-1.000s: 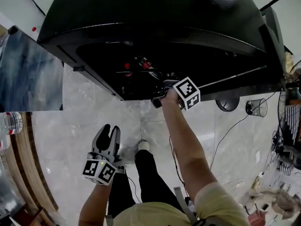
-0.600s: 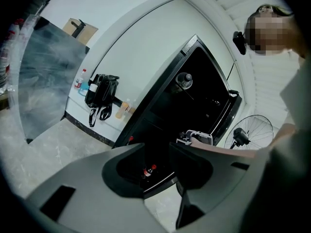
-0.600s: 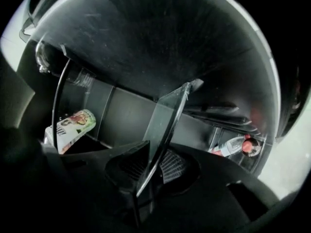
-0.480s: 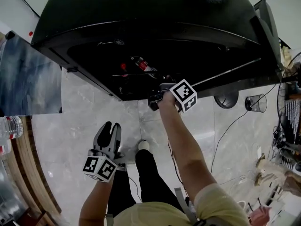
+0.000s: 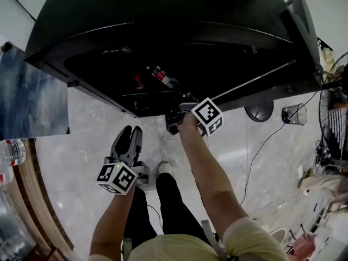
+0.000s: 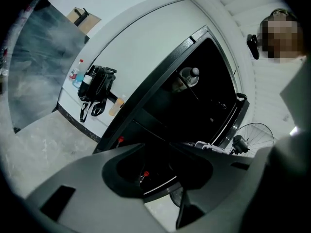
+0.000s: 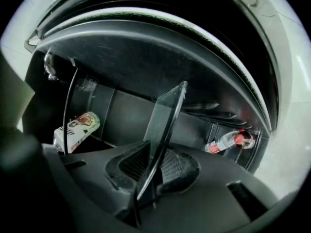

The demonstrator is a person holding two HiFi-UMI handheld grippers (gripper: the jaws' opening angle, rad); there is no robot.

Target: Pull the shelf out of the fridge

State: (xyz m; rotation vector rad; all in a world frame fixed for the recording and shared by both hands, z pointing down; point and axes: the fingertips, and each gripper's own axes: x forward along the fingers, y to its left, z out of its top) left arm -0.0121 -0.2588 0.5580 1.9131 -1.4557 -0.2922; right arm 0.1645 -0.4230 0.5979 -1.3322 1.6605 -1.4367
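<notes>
Two marker cubes (image 5: 206, 116) with black-and-white square patterns carry the only print in the head view, and there are no letters on them. My right gripper (image 5: 175, 116) is at the lower front edge of the open black fridge (image 5: 163, 20). My left gripper (image 5: 131, 130) hangs over the marble floor (image 5: 81, 145), near that edge but apart from it. A red-capped bottle (image 5: 161, 76) lies inside the fridge, its label too small to read. Compared with a second ago, my left hand has come closer to the fridge, and my right sits a little lower and further left in the picture.

In the left gripper view my left fingers (image 6: 73, 193) stand apart with nothing between them, and the dark fridge shows through the gap. A black bag (image 6: 95, 89) sits left of the fridge with bottles (image 6: 77, 74) just beside it. Their labels are too small to read.

In the right gripper view the glass shelf (image 7: 167, 115) runs edge-on between my right fingers (image 7: 182, 166). They have just been closing and now grip its front edge, while the rest of the shelf reaches back into the fridge. A white can (image 7: 75, 127) on the left bears dark lettering too blurred to read. The red-capped bottle lies at the back right, its print illegible.
</notes>
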